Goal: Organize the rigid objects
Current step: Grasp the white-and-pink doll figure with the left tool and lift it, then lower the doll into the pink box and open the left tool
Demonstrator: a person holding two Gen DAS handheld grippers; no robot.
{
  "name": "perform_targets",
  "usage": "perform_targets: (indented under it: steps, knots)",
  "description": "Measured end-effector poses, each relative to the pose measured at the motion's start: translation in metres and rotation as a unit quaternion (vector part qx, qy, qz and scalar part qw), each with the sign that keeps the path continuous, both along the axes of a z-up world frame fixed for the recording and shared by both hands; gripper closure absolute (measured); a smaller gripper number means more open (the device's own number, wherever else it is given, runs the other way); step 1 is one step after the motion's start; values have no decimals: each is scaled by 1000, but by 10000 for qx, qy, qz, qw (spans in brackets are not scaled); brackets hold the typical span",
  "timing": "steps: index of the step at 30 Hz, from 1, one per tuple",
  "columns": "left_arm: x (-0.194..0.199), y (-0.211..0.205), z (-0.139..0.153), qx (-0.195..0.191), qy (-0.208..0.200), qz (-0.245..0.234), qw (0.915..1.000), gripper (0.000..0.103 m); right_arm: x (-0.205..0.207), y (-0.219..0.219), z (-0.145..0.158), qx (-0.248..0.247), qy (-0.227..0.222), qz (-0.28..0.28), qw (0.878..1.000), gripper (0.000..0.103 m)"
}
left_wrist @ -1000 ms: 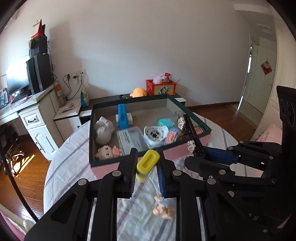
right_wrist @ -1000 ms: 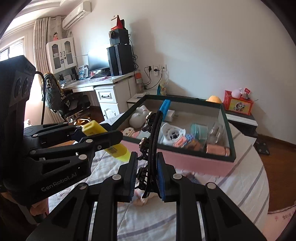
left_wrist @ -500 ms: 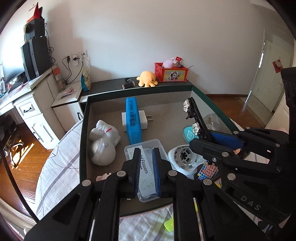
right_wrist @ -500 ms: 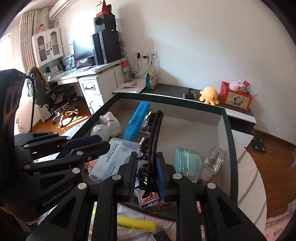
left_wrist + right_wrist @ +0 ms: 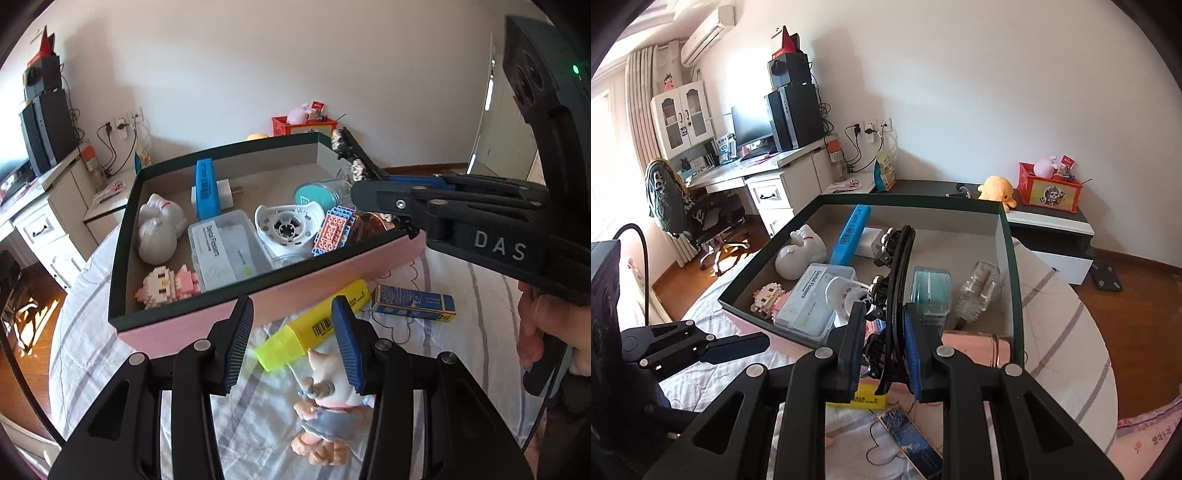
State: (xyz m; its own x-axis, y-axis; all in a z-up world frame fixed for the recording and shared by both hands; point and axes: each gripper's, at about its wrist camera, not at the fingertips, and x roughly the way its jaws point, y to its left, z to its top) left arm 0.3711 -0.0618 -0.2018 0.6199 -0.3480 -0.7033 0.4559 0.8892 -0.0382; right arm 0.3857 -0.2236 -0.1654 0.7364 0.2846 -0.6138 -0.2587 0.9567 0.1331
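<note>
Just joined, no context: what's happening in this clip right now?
A person is sorting small items into a pink box on a cloth-covered table. The right hand-held gripper is shut on a black hairband with flower trims, holding it over the box. The left hand-held gripper, jaws just opened and empty, hovers over a yellow highlighter lying outside the box, beside a figurine and a blue carton.

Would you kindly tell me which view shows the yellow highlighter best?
The left wrist view: the yellow highlighter lies almost whole on the cloth before the pink box. The right wrist view shows only a yellow sliver under the right claw.
</note>
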Motion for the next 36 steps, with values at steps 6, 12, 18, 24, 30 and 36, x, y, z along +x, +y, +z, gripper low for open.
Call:
perform_targets:
  steps: [6, 12, 18, 24, 30, 36]
  knots:
    - [-40, -6, -17, -3, 250, -142, 9996, 46, -20, -6, 0, 101, -12, 72, 9999, 83]
    - [-43, -16, -32, 304, 365, 75, 9988, 68, -27, -3, 1, 139, -36, 160, 9998, 83]
    - [-36, -5, -10, 78, 166, 151, 9997, 75, -25, 0, 5, 124, -81, 202, 9997, 82]
    - [-26, 14, 20, -230, -168, 362, 9989, 75, -16, 7, 6, 93, -100, 287, 9995, 82]
    - [20, 19, 37, -118, -406, 582, 9974, 74, 11, 20, 1, 17, 14, 394, 9992, 82]
    - [83, 15, 30, 55, -217, 732, 9971, 74, 58, 26, -8, -206, 270, 216, 9992, 82]
